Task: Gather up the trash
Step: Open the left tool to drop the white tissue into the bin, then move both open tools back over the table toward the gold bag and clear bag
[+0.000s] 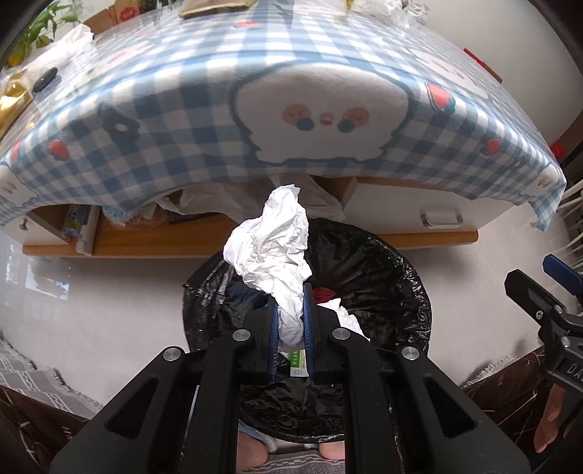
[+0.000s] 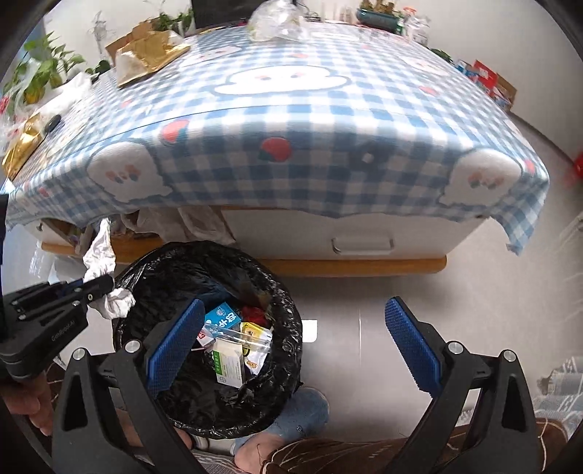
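Observation:
My left gripper (image 1: 290, 313) is shut on a crumpled white tissue (image 1: 273, 248) and holds it over the black-bagged trash bin (image 1: 386, 269). The same tissue (image 2: 100, 255) and left gripper (image 2: 96, 286) show in the right wrist view, above the bin's left rim (image 2: 145, 262). The bin holds small boxes and packets (image 2: 229, 350). My right gripper (image 2: 295, 342) is open and empty, with its left finger (image 2: 175, 346) over the bin and its right finger (image 2: 411, 346) over the floor.
A low table with a blue checked cloth (image 2: 309, 127) stands just behind the bin, with a drawer handle (image 2: 362, 246) below. Gold bags (image 2: 149, 54), clear plastic (image 2: 273, 22) and a white bag (image 2: 65, 94) lie on the table. A foot (image 2: 291, 412) is beside the bin.

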Action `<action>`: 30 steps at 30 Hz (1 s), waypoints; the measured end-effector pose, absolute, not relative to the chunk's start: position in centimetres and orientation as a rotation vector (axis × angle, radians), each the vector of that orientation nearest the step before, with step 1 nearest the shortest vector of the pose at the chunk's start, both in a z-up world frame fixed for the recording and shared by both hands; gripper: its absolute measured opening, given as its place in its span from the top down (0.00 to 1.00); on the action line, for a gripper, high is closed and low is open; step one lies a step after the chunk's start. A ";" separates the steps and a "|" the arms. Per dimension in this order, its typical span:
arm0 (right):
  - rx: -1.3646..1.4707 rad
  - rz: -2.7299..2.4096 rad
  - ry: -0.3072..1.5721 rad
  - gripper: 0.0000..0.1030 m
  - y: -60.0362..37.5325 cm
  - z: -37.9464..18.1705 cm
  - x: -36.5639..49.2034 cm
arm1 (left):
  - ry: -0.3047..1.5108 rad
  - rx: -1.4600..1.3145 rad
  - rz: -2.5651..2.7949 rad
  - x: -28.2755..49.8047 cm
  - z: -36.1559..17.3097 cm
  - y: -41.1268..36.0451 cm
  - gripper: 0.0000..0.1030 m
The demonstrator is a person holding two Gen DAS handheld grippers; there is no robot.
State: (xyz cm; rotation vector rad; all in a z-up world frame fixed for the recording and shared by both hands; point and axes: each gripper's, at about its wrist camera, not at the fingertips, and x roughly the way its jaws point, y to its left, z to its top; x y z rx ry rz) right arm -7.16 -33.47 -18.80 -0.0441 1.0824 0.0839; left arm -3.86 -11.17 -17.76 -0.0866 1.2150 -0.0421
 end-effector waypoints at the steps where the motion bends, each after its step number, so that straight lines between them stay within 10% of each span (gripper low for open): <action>1: -0.034 0.078 1.087 0.08 -33.8 -18.9 -7.1 | 1.219 -0.082 -0.044 -3.8 -17.9 -11.5 0.90; 10: -0.047 0.088 1.104 0.08 -33.7 -19.9 -6.9 | 1.240 -0.062 -0.057 -3.6 -19.3 -12.7 0.84; 20: -0.042 0.087 1.080 0.08 -33.4 -19.2 -7.0 | 1.181 -0.056 -0.034 -4.0 -18.0 -12.2 0.38; 30: -0.041 0.093 1.014 0.08 -32.8 -16.8 -7.4 | 1.091 -0.077 -0.022 -4.8 -14.2 -10.7 0.19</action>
